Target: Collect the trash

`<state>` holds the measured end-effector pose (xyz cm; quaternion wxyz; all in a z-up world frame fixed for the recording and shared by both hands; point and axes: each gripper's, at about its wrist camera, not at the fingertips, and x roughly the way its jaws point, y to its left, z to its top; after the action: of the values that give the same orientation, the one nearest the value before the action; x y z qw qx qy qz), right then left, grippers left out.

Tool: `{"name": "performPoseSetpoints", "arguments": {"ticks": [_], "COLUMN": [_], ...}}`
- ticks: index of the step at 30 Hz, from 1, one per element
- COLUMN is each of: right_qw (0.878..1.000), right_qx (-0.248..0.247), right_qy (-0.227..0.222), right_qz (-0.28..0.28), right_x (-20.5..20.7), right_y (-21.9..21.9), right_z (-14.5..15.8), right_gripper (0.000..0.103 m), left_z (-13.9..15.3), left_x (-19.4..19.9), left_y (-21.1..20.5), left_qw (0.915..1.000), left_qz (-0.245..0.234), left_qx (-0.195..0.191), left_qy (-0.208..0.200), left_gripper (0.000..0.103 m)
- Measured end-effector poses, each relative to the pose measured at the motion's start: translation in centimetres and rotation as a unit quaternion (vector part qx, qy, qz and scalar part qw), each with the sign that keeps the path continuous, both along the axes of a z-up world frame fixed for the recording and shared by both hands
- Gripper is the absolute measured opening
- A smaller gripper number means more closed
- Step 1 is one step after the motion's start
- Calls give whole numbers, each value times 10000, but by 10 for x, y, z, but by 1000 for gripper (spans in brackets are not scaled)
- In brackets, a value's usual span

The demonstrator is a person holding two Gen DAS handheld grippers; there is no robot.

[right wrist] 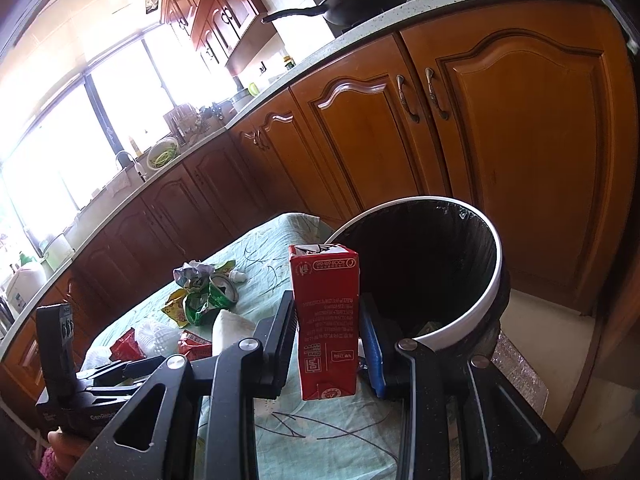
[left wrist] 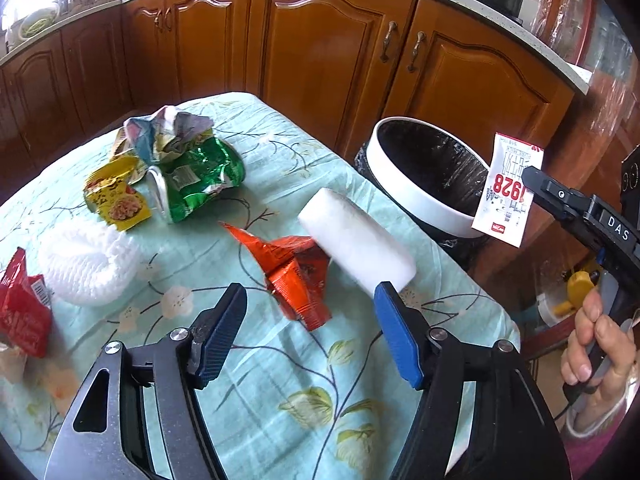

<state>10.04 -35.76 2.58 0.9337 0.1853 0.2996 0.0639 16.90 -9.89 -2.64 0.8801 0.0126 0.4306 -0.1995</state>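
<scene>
**Carton held at bin rim; left jaws parted over tabletop litter**

Your right hand-held gripper (right wrist: 326, 336) is clamped on a red and white milk carton (right wrist: 326, 320), pads pressing its two narrow sides. The carton stands upright between the pads. Seen from the left wrist camera, that carton (left wrist: 506, 190) hangs in the air just beside the near rim of the white-rimmed round bin lined with a black bag (left wrist: 416, 196), not inside it. Your right hand (left wrist: 596, 344) wraps the grip handle at the frame's right edge.

Your left hand-held gripper (left wrist: 310, 316) has its jaws standing apart, gripping nothing. It points down at the tabletop covered in a pale green floral cloth (left wrist: 256, 392). A white foam block (left wrist: 356, 240) lies ahead of the right finger; it looks blurred, and you cannot tell whether it rests on the cloth. A crumpled orange-red snack wrapper (left wrist: 296, 276) lies on the cloth ahead of the gap between the fingers, partly under the block's near end.

Litter left on the tabletop:
- crushed green can (left wrist: 196, 184), near a yellow sachet (left wrist: 116, 196)
- ball of crumpled printed paper (left wrist: 164, 132) behind the can
- white foam net sleeve (left wrist: 88, 264)
- red packet (left wrist: 24, 312) at the left edge

The bin stands off the tabletop's far right corner, against brown wooden cabinet doors (left wrist: 320, 52).
</scene>
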Motion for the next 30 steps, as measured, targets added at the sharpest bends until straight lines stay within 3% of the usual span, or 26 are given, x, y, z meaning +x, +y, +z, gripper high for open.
{"name": "performPoseSetpoints", "arguments": {"ticks": [6,12,14,15,21,30], "right_qw": [10000,9999,9999,9999,10000,9995], "right_qx": [18,18,19,13,-47,-247], "right_qy": [25,107,122,115,2,-159], "right_qz": [43,66,72,73,37,-144], "right_x": [0,2,3,2,-1,4], "right_y": [4,7,8,8,8,-5], "right_z": [-2,-8,-9,-9,-1,9], "right_gripper": [31,31,31,31,31,31], "left_z": [16,3,-6,-11,-5,39], "left_x": [-4,9,17,21,17,10], "left_y": [11,-7,-11,-12,-10,-37], "left_qw": [9994,9997,9998,9998,9999,9979], "left_qz": [184,137,122,78,24,-272], "left_qx": [-165,176,135,76,-100,-347], "left_qy": [-254,-111,44,162,73,-469], "left_gripper": [68,67,44,23,21,17]}}
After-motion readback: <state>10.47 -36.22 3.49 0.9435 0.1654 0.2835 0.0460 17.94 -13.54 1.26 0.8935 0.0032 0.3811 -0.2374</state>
